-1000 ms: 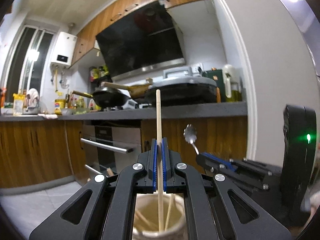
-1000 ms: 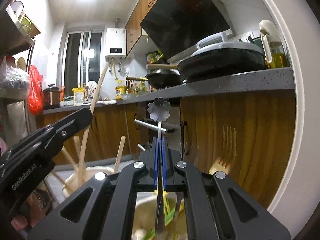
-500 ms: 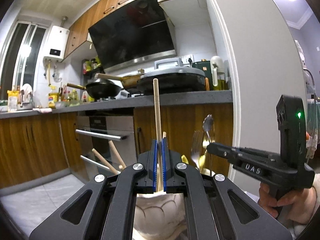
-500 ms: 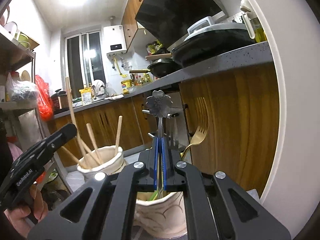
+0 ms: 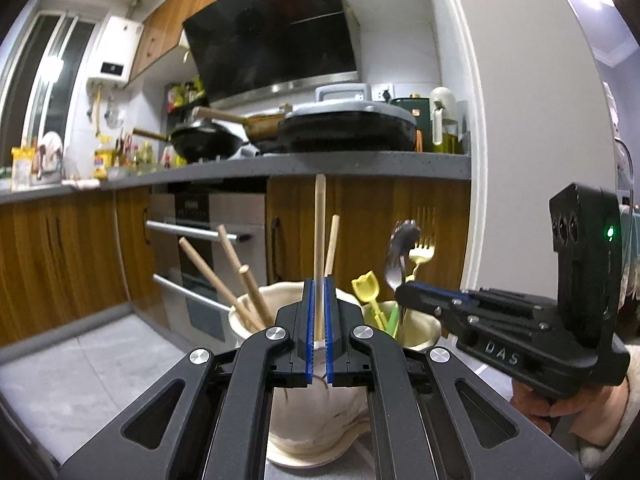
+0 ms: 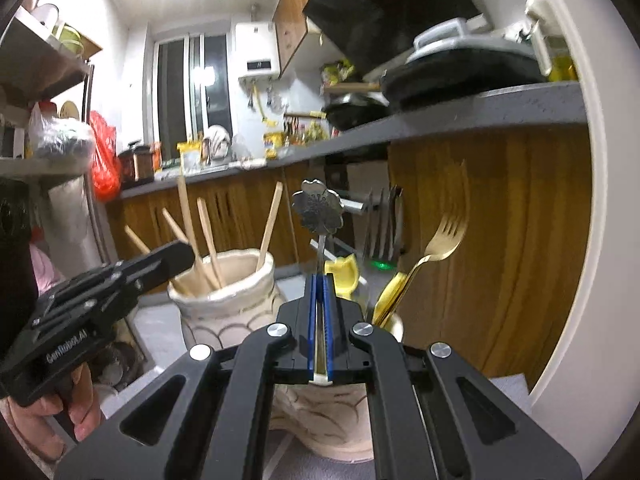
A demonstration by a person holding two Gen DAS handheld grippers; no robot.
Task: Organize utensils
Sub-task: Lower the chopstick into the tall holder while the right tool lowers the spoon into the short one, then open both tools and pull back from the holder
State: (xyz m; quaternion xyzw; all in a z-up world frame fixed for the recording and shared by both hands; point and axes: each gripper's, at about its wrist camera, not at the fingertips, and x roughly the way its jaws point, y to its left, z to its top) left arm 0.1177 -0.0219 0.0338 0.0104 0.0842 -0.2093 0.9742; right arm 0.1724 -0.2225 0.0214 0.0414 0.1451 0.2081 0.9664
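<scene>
My left gripper [image 5: 317, 286] is shut on a wooden chopstick [image 5: 319, 240] that stands upright in a cream ceramic pot [image 5: 308, 396] with several other chopsticks [image 5: 224, 276]. My right gripper [image 6: 319, 280] is shut on the stem of a silver utensil with a flower-shaped end [image 6: 317, 210], held over a second cream pot [image 6: 324, 420] that holds a gold fork [image 6: 444, 236] and a yellow utensil [image 6: 342, 274]. The right gripper [image 5: 404, 294] shows at the right of the left wrist view, the left gripper [image 6: 180, 254] at the left of the right wrist view.
The chopstick pot [image 6: 228, 300] stands just left of the fork pot [image 5: 416, 328]. Behind are wooden cabinets [image 5: 60, 256], an oven [image 5: 208, 248] and a grey counter [image 5: 360, 164] with pans. A white door frame [image 6: 596, 200] rises at the right.
Both grippers have dropped lower with their utensils; the pots now show more fully below them, and the chopstick and the flower-ended utensil sit deeper in their pots.
</scene>
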